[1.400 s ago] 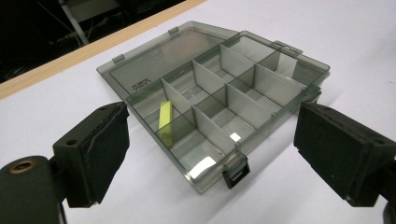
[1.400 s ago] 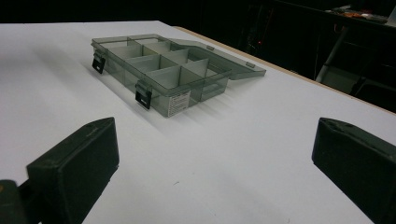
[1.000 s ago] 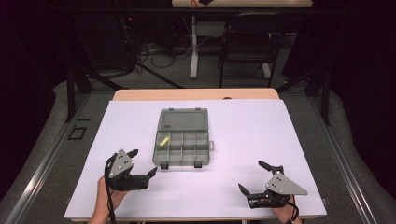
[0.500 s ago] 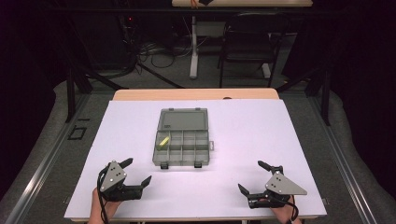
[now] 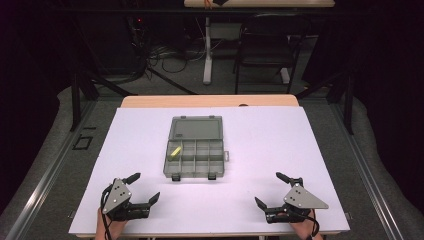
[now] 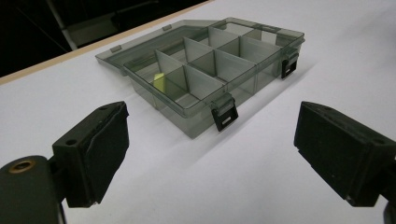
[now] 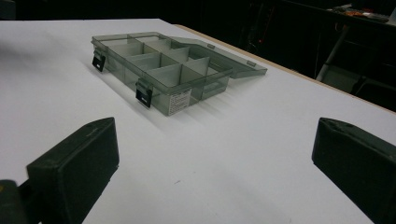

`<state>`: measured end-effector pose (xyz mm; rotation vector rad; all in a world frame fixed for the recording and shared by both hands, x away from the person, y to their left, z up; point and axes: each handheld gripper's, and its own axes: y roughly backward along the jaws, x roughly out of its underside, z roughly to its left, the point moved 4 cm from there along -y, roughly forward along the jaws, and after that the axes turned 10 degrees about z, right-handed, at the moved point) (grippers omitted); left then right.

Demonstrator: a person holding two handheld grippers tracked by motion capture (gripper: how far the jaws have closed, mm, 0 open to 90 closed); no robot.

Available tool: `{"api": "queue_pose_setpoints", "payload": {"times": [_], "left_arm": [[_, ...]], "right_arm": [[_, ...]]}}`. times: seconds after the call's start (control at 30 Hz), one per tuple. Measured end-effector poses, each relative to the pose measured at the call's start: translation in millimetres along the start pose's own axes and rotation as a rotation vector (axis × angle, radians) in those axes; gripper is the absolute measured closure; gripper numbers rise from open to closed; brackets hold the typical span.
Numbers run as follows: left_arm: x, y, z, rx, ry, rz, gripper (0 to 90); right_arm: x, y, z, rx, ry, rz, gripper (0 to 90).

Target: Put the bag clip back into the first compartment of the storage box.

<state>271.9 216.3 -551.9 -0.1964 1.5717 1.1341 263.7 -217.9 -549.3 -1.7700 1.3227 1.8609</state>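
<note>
White sheeting covers the table (image 5: 300, 135), where a smoky grey plastic compartment box (image 5: 195, 147) lies open mid-table, a small yellow block (image 5: 175, 153) in its left compartment. Left gripper (image 5: 145, 188) and right gripper (image 5: 266, 190) rest near the front corners, jaws spread, empty. Nothing seems begun; a next move likely calls for reaching forward to the box.

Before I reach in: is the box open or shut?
Open: the box has its lid laid back flat on the table, compartments uncovered.

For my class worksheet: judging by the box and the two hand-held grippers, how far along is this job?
Done: the organiser box lies open, lid flat behind it, and a yellow piece sits in a left compartment. In hand: nothing; the left hand-held gripper and right hand-held gripper are open at the near edge. Left: the lid is unclosed and the latches undone.
</note>
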Motion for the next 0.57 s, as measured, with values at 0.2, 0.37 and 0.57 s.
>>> {"api": "queue_pose_setpoints", "payload": {"times": [0.2,0.37,0.57], "left_arm": [[5.8,-5.1,-0.4,0.009,-0.004,0.017,10.2],[5.7,-6.2,-0.5,0.012,0.004,0.012,10.2],[4.9,-8.2,-2.5,0.013,-0.014,0.020,10.2]], "right_arm": [[0.1,0.2,0.5,-0.004,0.002,0.003,0.5],[0.0,0.6,0.2,-0.003,0.006,0.000,0.5],[-0.1,0.2,0.4,-0.003,0.009,-0.004,0.5]]}}
